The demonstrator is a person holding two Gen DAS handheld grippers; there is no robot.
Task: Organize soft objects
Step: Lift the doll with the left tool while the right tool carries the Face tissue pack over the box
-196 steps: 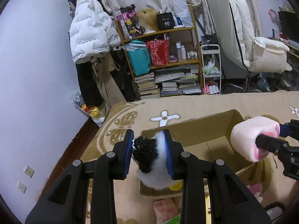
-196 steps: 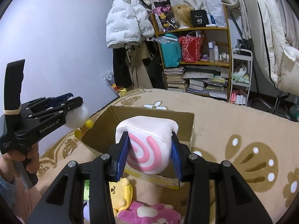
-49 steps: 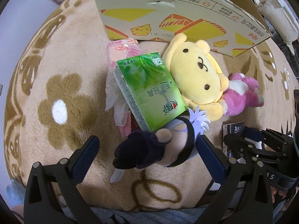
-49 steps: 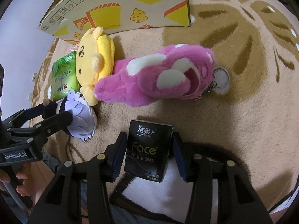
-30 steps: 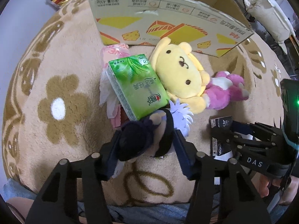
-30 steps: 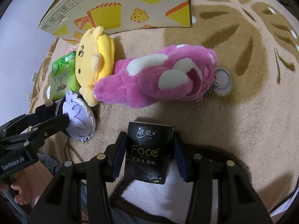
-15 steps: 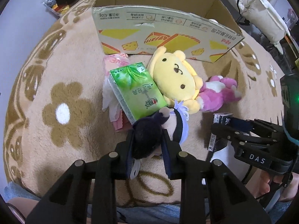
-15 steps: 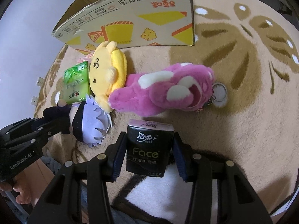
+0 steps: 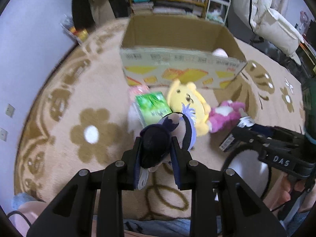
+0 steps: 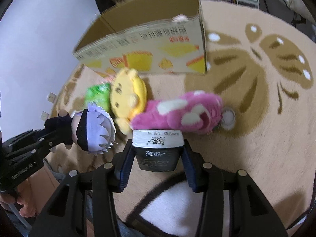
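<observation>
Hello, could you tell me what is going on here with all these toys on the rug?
A person is tidying soft things into the cardboard box, one tool in each hand. The left tool is clamped on a small doll with lilac hair; the right tool grips a black tissue pack. A yellow plush, a pink plush and a green tissue pack lie on the rug.

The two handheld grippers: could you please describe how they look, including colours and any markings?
Both are black plastic with angular arms, silver screw heads and ribbed blue pads. The left gripper reads "GenRobot.AI" in white on its side, the right gripper "DAS". Blue-grey clothing shows below them.
</observation>
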